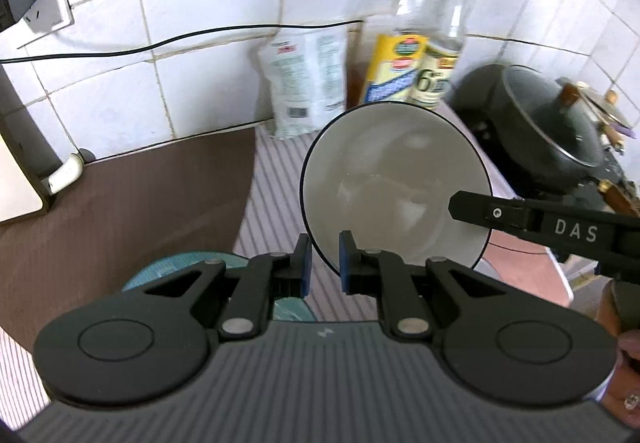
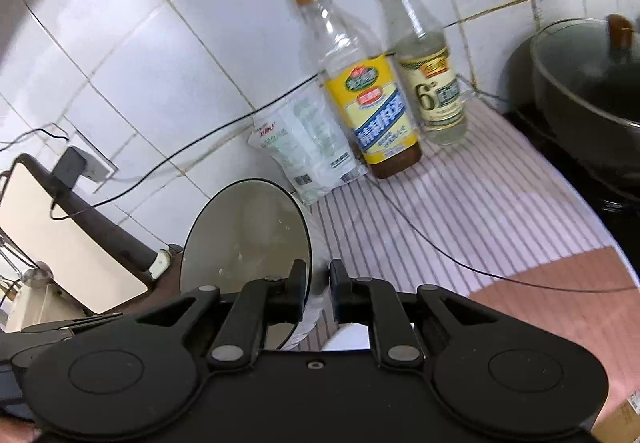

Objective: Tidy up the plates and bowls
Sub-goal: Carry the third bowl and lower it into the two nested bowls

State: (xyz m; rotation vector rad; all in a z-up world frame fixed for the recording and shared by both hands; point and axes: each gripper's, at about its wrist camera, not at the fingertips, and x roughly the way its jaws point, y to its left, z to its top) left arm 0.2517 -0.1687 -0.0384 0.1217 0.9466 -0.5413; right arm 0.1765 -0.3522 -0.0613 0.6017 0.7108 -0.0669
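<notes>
A white bowl (image 1: 392,171) with a thin dark rim hangs tilted above the striped cloth, lifted off the counter. My left gripper (image 1: 324,263) is shut on the bowl's near rim, one blue pad inside and one outside. From the right, a finger (image 1: 480,209) of my right gripper reaches over the opposite rim into the bowl. In the right wrist view the same bowl (image 2: 244,235) stands on edge at the left, and my right gripper (image 2: 318,283) is shut on its rim. A teal dish (image 1: 176,267) lies on the counter, partly hidden under my left gripper.
Two bottles (image 1: 424,43) and a white bag (image 1: 304,83) stand against the tiled wall. A dark pot with a glass lid (image 1: 552,123) sits at the right. A black cable (image 1: 160,43) runs along the wall from a socket (image 1: 36,3). A brown mat (image 1: 140,203) covers the left counter.
</notes>
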